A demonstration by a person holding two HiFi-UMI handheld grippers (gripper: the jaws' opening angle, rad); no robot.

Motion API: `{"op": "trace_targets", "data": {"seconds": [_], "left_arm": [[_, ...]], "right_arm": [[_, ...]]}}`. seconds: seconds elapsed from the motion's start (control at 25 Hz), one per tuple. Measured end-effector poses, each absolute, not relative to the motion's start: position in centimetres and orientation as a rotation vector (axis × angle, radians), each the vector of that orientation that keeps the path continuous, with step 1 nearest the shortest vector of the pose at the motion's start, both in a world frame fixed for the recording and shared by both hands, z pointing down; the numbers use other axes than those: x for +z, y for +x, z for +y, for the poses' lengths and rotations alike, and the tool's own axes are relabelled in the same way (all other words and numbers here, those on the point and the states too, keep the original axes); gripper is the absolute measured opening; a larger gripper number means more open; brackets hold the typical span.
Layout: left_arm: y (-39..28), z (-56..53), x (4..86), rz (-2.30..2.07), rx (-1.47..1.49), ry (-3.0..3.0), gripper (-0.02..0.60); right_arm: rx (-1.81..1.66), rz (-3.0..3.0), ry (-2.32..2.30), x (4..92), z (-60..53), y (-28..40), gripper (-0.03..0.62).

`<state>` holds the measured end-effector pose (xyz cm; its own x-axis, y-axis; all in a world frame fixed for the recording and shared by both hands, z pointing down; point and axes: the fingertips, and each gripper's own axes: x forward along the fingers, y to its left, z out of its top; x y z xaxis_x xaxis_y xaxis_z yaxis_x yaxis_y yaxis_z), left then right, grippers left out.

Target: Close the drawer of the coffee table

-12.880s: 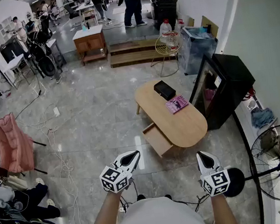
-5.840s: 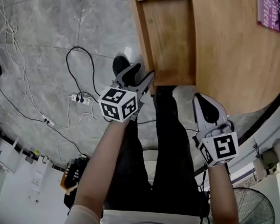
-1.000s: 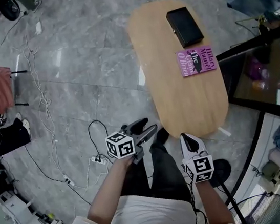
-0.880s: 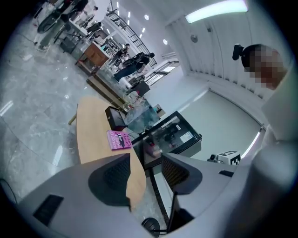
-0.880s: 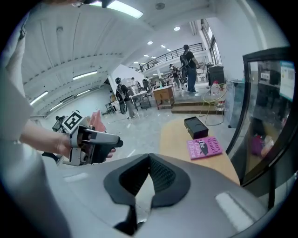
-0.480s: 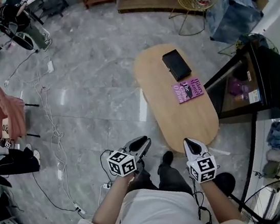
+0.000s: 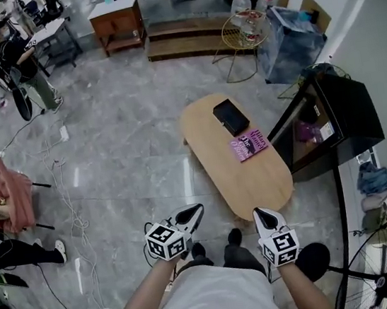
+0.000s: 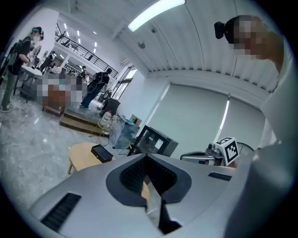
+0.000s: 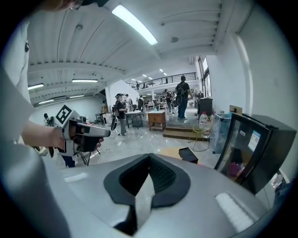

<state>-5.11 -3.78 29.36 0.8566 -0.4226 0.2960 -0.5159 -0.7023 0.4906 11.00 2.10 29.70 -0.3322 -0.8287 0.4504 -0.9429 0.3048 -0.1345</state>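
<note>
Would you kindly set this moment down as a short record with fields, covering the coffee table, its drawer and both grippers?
coffee table: oval wooden top, ahead of the person
drawer: nothing juts past the table's edge; looks closed
on the table: black box, pink book
left gripper: fingers have just closed, shut, nothing between them, off the table
right gripper: shut, empty, off the table
beside the table: black cabinet
</note>
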Motion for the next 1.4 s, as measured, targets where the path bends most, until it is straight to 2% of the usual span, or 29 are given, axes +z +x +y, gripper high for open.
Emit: {"op": "trace_targets", "data": {"seconds": [0.52, 1.4], "left_arm": [[-8.7, -0.2, 23.2, -0.607, 0.130, 2.600, 0.008], [-3.8, 4.1, 17.9, -0.703, 0.037, 2.676, 0.008]], "right_arm": [[0.383, -2.281, 1.802, 22.1, 8.1, 8.3, 0.011], [0.262, -2.368, 1.827, 17.1, 12.0, 15.8, 0.011]]}}
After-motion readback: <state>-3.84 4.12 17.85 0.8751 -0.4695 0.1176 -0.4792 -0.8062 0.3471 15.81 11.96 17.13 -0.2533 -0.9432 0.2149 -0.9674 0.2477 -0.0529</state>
